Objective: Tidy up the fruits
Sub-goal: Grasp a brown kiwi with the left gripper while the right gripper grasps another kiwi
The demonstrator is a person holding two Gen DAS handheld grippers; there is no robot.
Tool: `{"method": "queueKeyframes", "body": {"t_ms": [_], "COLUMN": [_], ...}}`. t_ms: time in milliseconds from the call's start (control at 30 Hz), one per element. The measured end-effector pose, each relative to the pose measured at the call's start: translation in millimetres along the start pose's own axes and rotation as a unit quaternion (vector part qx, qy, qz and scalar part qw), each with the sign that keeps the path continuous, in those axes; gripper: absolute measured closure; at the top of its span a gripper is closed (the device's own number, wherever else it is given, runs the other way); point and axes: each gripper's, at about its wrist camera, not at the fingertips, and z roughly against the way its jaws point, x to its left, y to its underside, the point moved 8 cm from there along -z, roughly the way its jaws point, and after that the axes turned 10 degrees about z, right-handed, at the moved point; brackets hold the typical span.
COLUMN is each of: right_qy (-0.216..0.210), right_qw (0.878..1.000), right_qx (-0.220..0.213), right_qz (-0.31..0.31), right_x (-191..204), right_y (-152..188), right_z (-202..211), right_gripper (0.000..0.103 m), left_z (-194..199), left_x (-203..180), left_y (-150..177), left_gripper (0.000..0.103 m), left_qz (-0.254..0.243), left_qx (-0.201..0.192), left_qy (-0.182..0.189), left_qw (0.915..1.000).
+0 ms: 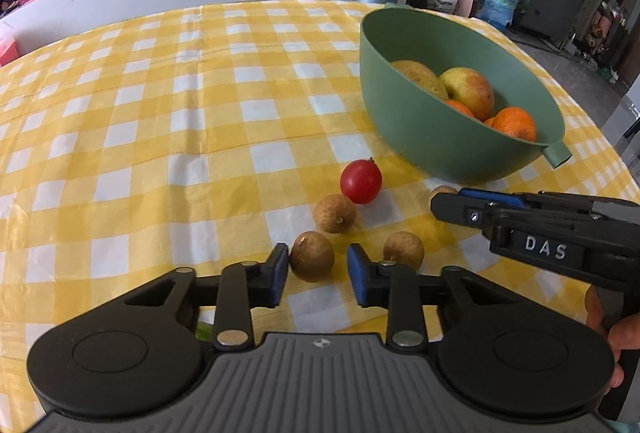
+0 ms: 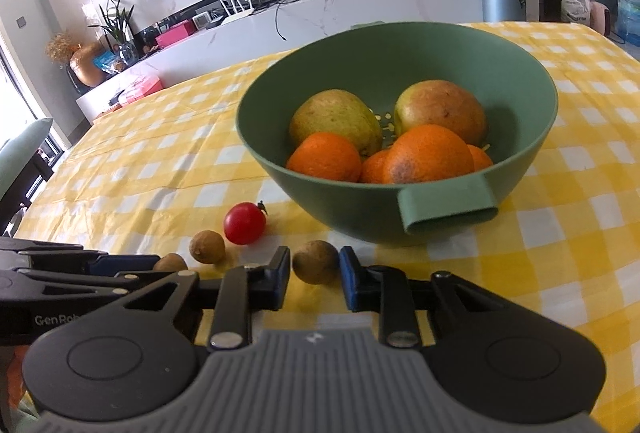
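In the left wrist view my left gripper [image 1: 317,258] straddles a brown longan [image 1: 311,265] on the cloth. Its left pad touches the fruit and a thin gap shows at the right pad, so it is open. Two more longans [image 1: 335,213] [image 1: 404,250] and a red cherry tomato [image 1: 361,181] lie just beyond. In the right wrist view my right gripper [image 2: 314,262] is shut on another longan [image 2: 316,265] in front of the green bowl [image 2: 256,149], which holds oranges [image 2: 428,153], an apple [image 2: 440,105] and a pear [image 2: 332,117].
A yellow-and-white checked cloth [image 1: 160,113] covers the table. The bowl's handle [image 2: 448,207] juts toward my right gripper. A person's hand [image 1: 616,329] holds the right tool. A green chair [image 2: 24,145] stands at the table's left, with a cabinet and bin behind.
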Motion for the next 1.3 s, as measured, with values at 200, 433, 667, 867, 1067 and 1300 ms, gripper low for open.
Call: {"method": "queueKeyframes", "body": {"t_ms": [200,433,667,867,1067,1300], "right_qy": [-0.002,-0.004,-0.015,-0.026,-0.017,0.033], "right_qw": [1.000,1.000,0.999,0.996,0.989,0.979], "right_qx": [0.000,0.000,-0.024,-0.059,-0.110,-0.159], "right_qz": [-0.002,-0.002,0.026,0.056,0.094,0.125], "right_x": [-0.9,-1.4,10.4,22.3,26.9,10.8], "right_y": [-0.1,0.9,-2.4,-8.1,-15.3,-31.5], "right_z": [0.2,1.6,11.1,27.5,59.2,87.1], "right_gripper": [0.081,0.081,0.081,0.081,0.081,0.081], "left_z": [-1.0,3.6,14.0,26.9,42.5,53.0], "left_x": [1.1,0.7,0.3,-9.6,-31.4,-66.2], "left_y": [0.8,-0.4,-3.6,-7.2,-17.2,-30.8], "left_gripper": [0.076,0.076,0.076,0.076,0.076,0.076], "left_qz": [0.005,0.008,0.021,0.021,0.004,-0.013], "left_qx": [-0.001,-0.011,-0.029,-0.047,-0.074,-0.094], "left_qy": [-0.001,0.001,0.005,0.013,0.024,0.051], "left_qw": [1.0000,0.9999,0.9994,0.9986,0.9970,0.9942]}}
